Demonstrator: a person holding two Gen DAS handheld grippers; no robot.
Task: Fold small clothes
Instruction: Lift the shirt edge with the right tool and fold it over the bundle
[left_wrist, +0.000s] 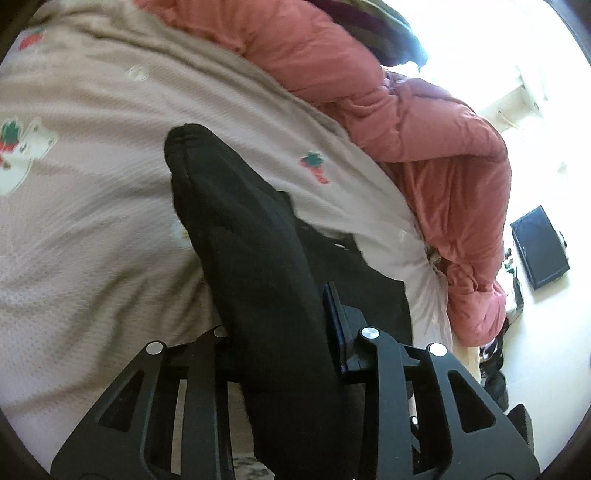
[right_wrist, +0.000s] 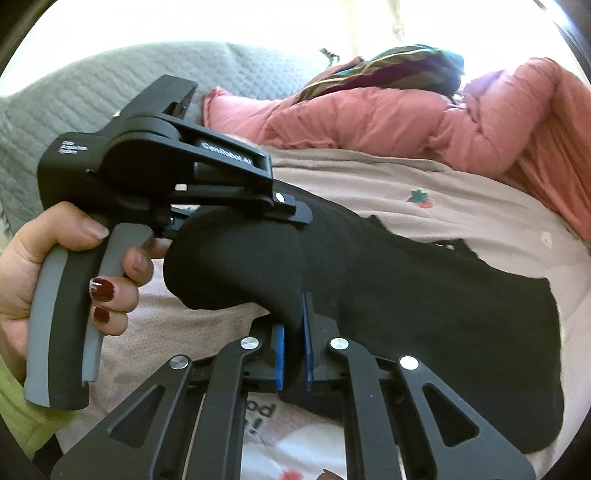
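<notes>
Above the beige blanket (right_wrist: 461, 192), both the left gripper (left_wrist: 280, 332) and right gripper (right_wrist: 293, 354) clamp the black garment (right_wrist: 406, 295): soft, light, limp; best held at its edges.

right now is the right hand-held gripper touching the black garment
Touching. The right wrist view shows the right hand-held gripper with its blue pads clamped on a fold of the black garment.
</notes>
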